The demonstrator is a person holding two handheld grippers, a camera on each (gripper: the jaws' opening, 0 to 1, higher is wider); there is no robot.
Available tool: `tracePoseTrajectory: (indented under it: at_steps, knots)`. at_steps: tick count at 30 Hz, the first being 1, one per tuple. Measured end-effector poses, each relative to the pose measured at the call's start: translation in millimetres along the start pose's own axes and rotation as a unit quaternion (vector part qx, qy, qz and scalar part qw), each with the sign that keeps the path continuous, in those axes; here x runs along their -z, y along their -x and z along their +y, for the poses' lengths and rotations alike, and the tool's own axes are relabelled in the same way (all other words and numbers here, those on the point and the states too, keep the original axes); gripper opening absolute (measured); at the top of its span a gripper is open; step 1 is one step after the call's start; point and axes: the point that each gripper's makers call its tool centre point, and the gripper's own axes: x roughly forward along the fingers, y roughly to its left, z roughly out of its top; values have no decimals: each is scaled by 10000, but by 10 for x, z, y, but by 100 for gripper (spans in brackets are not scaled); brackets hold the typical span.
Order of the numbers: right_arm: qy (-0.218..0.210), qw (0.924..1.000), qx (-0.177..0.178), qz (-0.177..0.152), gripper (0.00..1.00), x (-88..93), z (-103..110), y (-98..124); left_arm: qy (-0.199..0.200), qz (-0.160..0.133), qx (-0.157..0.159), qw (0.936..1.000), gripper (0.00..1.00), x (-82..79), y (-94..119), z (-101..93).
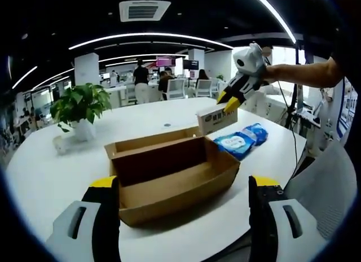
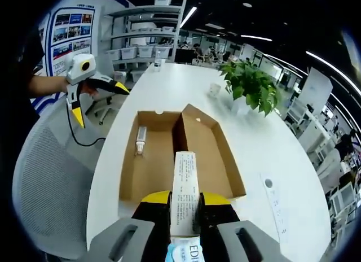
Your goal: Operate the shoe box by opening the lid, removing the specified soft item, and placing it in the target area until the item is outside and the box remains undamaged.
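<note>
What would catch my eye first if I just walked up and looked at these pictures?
Probably the open cardboard shoe box in the middle of the white table, with a small tube lying in one compartment. Next, the right gripper, held above the table's far side, shut on a white printed carton. A blue soft pack lies on the table beside it, and a potted plant stands at the table's other end.

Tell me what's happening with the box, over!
Left gripper open, hanging over the open cardboard box. Right gripper shut on a white carton, held above the table. Blue soft packs already out, beside the box. Nothing in the way.
</note>
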Motion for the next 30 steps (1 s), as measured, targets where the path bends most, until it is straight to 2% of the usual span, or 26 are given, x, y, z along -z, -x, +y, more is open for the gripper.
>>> tracePoseTrajectory:
  at_steps: [7, 17, 30]
  knots:
    - [-88, 9998, 182, 44, 14, 142, -150, 159, -21, 46, 57, 10000, 99, 22, -7, -28]
    - [-239, 9989, 368, 168, 14, 436, -371, 330, -36, 93, 55, 9999, 99, 50, -18, -20]
    - [-374, 9964, 573, 499, 14, 962, -656, 502, -74, 189, 93, 9998, 99, 88, -38, -37]
